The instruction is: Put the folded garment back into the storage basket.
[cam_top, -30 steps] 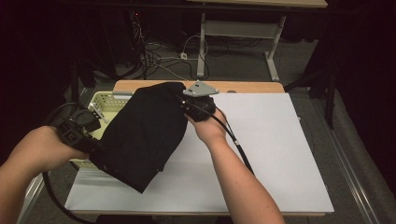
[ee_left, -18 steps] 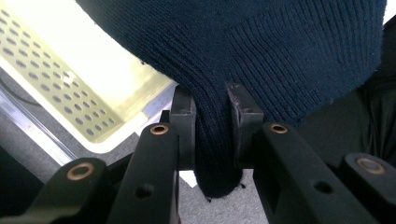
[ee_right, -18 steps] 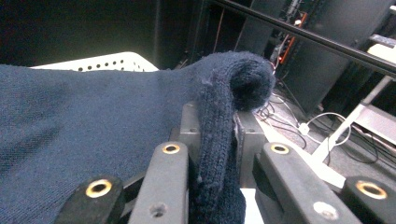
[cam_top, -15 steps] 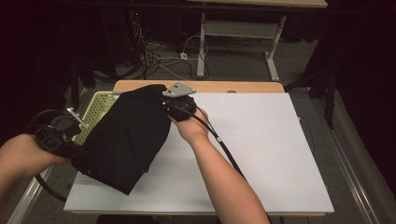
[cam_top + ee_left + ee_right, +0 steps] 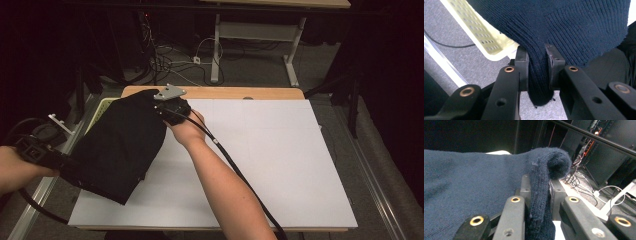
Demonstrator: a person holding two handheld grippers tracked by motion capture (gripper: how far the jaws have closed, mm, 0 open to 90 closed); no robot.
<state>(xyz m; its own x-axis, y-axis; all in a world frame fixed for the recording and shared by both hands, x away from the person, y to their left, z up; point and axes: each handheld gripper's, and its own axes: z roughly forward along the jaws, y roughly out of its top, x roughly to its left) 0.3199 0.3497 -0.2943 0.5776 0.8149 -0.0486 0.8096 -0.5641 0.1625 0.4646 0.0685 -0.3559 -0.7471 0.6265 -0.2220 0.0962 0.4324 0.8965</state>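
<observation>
Two grips on one dark knit garment [image 5: 120, 142]: left hand-held gripper [image 5: 62, 162] has a bunched fold of it pinched tight between its jaws (clear in the left gripper view, knit [image 5: 539, 75] squeezed between the pads), and right hand-held gripper [image 5: 162, 107] is clamped on a rolled edge of the same knit [image 5: 541, 195]. Cloth hangs stretched between the two, prob. so it spreads flat w/o dragging; it sags over the near-left part of the white table [image 5: 260, 165].

Just beyond the left hand-held gripper, under the cloth, sits a pale yellow perforated basket [image 5: 477, 35], off the table's left edge. Its rim looks like the likeliest snag. To the right of the right hand-held gripper the table is bare; beyond it, floor cables [image 5: 165, 60] and a second table's legs [image 5: 217, 50], well apart.
</observation>
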